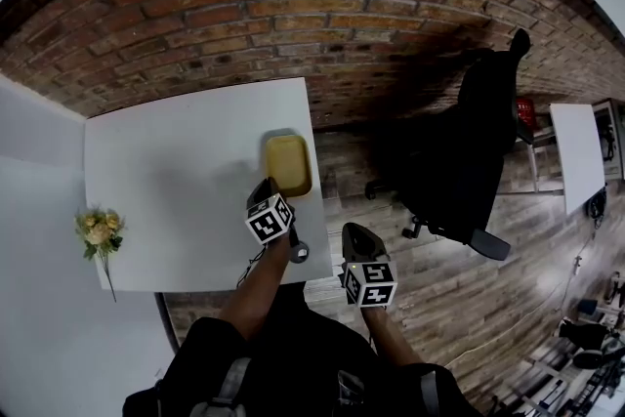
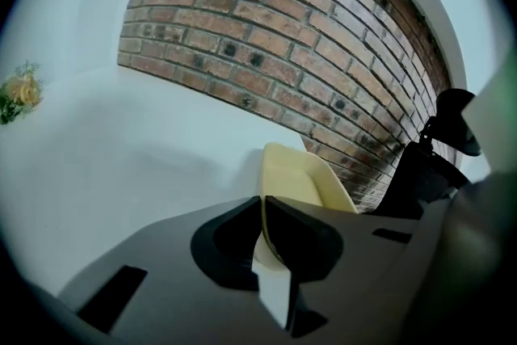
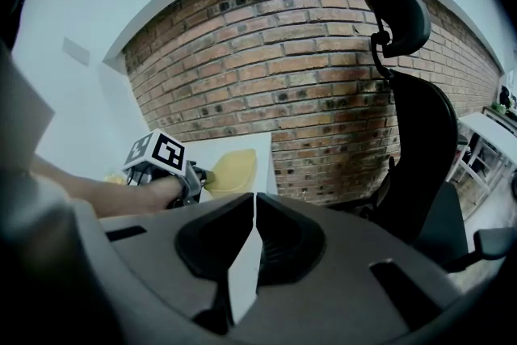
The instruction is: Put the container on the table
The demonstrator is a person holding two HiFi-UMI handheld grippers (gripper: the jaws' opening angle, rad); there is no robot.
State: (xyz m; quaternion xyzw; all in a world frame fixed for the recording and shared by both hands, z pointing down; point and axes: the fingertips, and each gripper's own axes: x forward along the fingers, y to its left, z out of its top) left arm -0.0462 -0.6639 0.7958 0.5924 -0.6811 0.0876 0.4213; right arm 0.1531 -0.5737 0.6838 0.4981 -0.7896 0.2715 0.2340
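A shallow yellow container (image 1: pixel 286 163) rests on the white table (image 1: pixel 176 171) near its right edge. My left gripper (image 1: pixel 264 192) is at the container's near rim. In the left gripper view the jaws are shut (image 2: pixel 263 202) on a thin edge of the yellow container (image 2: pixel 303 178). The right gripper view shows the same: the left gripper (image 3: pixel 200 174) meets the container (image 3: pixel 230 166). My right gripper (image 1: pixel 356 237) hangs off the table's right side over the wooden floor. Its jaws (image 3: pixel 255 198) are shut with nothing between them.
A small bunch of flowers (image 1: pixel 99 234) lies at the table's left edge. A black office chair (image 1: pixel 469 161) stands to the right of the table, by the brick wall (image 1: pixel 293 5). A second white table (image 1: pixel 581 156) is at the far right.
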